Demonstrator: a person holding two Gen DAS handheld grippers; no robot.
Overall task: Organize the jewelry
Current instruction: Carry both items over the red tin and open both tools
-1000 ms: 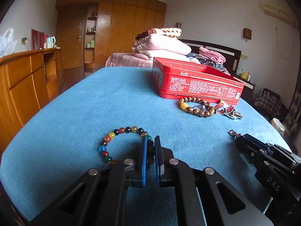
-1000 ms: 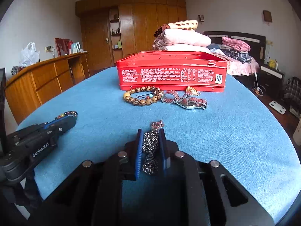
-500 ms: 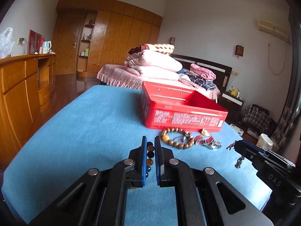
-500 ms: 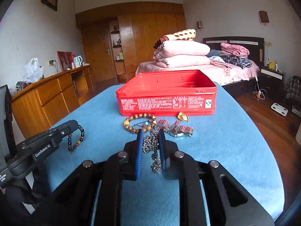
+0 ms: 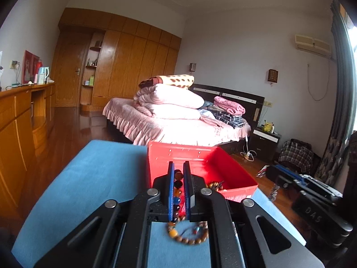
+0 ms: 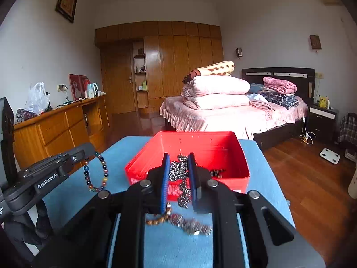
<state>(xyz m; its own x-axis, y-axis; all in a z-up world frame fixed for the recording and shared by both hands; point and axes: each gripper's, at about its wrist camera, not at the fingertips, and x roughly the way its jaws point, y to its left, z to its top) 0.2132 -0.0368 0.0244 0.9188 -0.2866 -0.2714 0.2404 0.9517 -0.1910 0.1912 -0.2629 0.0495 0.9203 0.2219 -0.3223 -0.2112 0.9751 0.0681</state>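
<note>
My left gripper (image 5: 177, 171) is shut on a multicoloured bead bracelet (image 5: 177, 188), which hangs off the blue table in the right wrist view (image 6: 96, 172). My right gripper (image 6: 178, 158) is shut on a dark beaded metal chain (image 6: 178, 172), its tail dangling (image 5: 273, 192). Both are raised in front of the open red tin box (image 5: 242, 192), side by side, the left gripper (image 6: 88, 151) to the left. A small dark piece (image 6: 217, 171) lies inside the box (image 6: 223, 182). Below my fingers a wooden bead bracelet (image 5: 188, 237) and a metal watch band (image 6: 194, 226) lie on the cloth.
The blue-covered table (image 5: 89, 178) ends just behind the box, with wooden floor (image 6: 308, 178) to its right. A wooden sideboard (image 6: 55, 129) runs along the left wall. Beyond the table stands a bed (image 6: 223, 114) stacked with pink bedding.
Both grippers have risen from the cloth and come closer to the red box. The coloured bracelet and the chain were lifted off the table with them.
</note>
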